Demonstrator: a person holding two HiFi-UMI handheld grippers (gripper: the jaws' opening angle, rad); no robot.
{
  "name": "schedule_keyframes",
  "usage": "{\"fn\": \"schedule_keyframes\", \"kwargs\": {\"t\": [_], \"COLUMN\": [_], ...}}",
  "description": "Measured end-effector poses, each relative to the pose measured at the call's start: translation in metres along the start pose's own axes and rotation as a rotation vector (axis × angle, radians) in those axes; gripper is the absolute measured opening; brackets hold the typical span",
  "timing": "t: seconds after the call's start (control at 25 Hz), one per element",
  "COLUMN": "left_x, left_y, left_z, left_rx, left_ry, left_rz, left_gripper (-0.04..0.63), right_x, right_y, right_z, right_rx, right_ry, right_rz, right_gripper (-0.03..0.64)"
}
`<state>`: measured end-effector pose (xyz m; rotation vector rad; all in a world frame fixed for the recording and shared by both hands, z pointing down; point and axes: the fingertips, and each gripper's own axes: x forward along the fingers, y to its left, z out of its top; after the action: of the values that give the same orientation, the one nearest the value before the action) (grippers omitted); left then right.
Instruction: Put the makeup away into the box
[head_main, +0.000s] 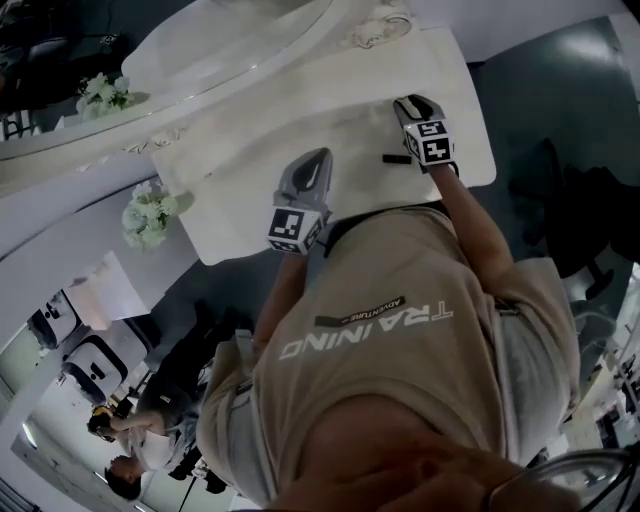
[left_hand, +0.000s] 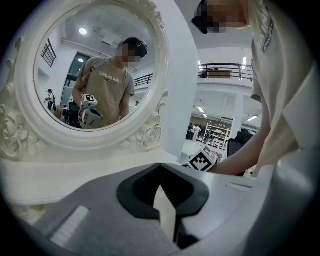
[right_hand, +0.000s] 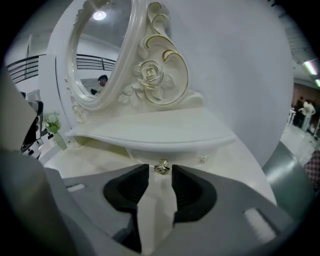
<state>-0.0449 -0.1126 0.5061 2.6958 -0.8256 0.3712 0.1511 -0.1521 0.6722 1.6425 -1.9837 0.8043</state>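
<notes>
Right tongs (right_hand: 160, 174) stand open, a small gold knob (right_hand: 161, 168) just ahead between their tips, not pinched; left tongs (left_hand: 160, 169) are closed on nothing, facing the oval mirror (left_hand: 95, 60); a small dark item (head_main: 397, 158) lies on the white surface (head_main: 290, 140), just beside the right tongs.

In the head view the person's torso (head_main: 400, 330) hides the near edge of the dressing table (head_main: 350, 130). The mirror (head_main: 240, 40) is cut off by the picture's top edge. A small dark thing (head_main: 397, 158) lies beside the right gripper (head_main: 414, 101) near the tabletop's right edge, too small to identify.
</notes>
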Motion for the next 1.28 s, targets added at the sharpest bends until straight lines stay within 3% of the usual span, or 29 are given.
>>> {"fn": "schedule_keyframes", "kwargs": {"t": [0.36, 0.8, 1.28], "left_x": [-0.033, -0.07, -0.081], "left_y": [0.033, 0.048, 0.035], "left_z": [-0.021, -0.021, -0.023], "left_rx": [-0.052, -0.037, -0.031], "left_ry": [-0.012, -0.059, -0.08], "left_rz": [-0.021, 0.014, 0.017], "left_gripper": [0.007, 0.007, 0.007], "right_x": [0.019, 0.012, -0.011], "right_y": [0.005, 0.012, 0.022], "right_z": [0.0, -0.008, -0.036], "right_rx": [-0.06, -0.029, -0.043], "right_ry": [0.059, 0.085, 0.113], "right_rz": [-0.096, -0.122, -0.11], "right_gripper": [0.12, 0.104, 0.104]}}
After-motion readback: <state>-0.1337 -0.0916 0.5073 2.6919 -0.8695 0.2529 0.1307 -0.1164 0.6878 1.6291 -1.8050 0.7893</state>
